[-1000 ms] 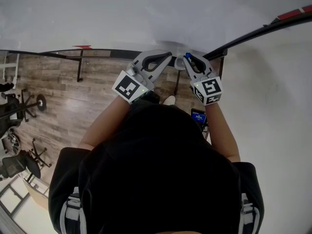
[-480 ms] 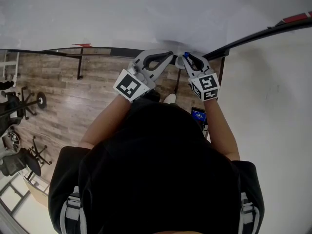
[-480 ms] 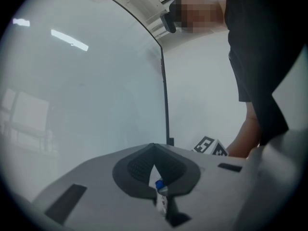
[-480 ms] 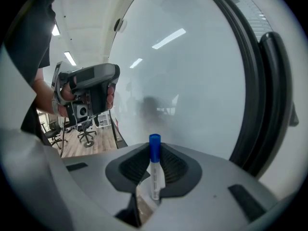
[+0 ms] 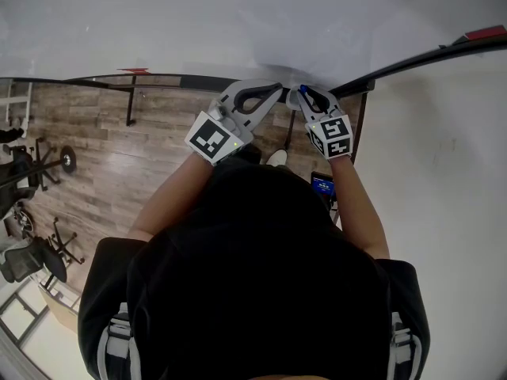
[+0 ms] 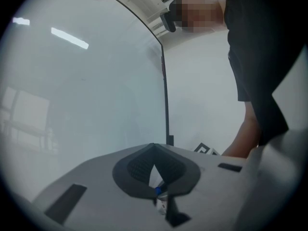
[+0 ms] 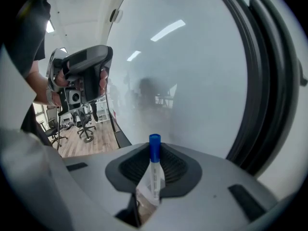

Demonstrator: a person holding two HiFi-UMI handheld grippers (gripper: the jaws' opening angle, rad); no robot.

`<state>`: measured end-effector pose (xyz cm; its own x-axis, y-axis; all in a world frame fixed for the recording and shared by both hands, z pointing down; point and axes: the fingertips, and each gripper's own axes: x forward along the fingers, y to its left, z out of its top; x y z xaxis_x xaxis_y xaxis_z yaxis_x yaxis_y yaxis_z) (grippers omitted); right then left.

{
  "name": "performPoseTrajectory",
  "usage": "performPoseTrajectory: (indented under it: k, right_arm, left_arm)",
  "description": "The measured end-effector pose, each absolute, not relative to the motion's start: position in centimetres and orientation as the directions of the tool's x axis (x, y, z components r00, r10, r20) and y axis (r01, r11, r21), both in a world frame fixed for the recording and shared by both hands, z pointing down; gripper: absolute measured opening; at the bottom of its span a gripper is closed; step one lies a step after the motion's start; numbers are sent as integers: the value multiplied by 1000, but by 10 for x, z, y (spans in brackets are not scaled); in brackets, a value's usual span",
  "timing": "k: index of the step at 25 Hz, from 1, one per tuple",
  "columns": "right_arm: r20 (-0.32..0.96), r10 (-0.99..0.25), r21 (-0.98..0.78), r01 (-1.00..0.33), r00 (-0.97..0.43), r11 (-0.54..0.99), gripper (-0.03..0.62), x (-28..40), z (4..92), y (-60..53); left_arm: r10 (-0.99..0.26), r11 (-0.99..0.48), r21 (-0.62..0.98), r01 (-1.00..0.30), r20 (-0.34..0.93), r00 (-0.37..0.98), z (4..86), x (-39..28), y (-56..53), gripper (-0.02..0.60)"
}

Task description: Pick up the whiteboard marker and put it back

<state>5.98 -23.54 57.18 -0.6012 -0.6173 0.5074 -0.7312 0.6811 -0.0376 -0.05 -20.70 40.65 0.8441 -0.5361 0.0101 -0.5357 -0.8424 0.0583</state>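
Blue-capped marker (image 7: 155, 170) stands pinched in the right tongs (image 7: 153, 150), near the whiteboard (image 7: 192, 81). Left tongs (image 6: 154, 148) are pressed together at the tips.

Both arms reach forward and slightly inward, bare forearms showing from the head view, the left forearm (image 5: 170, 192) angled in from the left and the right forearm (image 5: 360, 208) running nearly straight ahead. The left hand-held gripper (image 5: 273, 93) points to the right, its marker cube (image 5: 212, 139) tilted toward the camera; its jaws are drawn together, the pads (image 6: 139, 167) meeting at the tips. The right hand-held gripper (image 5: 303, 93) points forward and a little left, its tips just beside those of the left. Its jaws are clamped on the whiteboard marker (image 7: 154, 170), whose blue cap stands up past the pads.
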Motion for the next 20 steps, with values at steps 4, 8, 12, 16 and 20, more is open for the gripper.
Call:
performPoseTrajectory:
  k: [4,8,12,16,20]
  right_arm:
    - [537,-602,-36,-729,-591,684,61,62,589,-236]
    - [558,-586,-40,-725,-587,688,63,62,599,-236]
    - [571,-573,-45,-719,-588,693,63,60,607,-236]
    - [574,-567,-49,-716,-590,696,63,60,612,-238]
    - [585,-564,-44,-717,-583,696,63,60,614,-241]
  left_arm:
    - [-534,-844,57,-533,3,846,404,0,-206,3]
    - [-535,-844,52,-534,-1,845,400,-2,-204,3]
    - [-538,-842,48,-538,2,843,399,-2,-204,3]
    - [-546,-837,46,-546,5,838,400,-3,-204,2]
    - [-557,-830,47,-556,2,831,399,-7,-204,3]
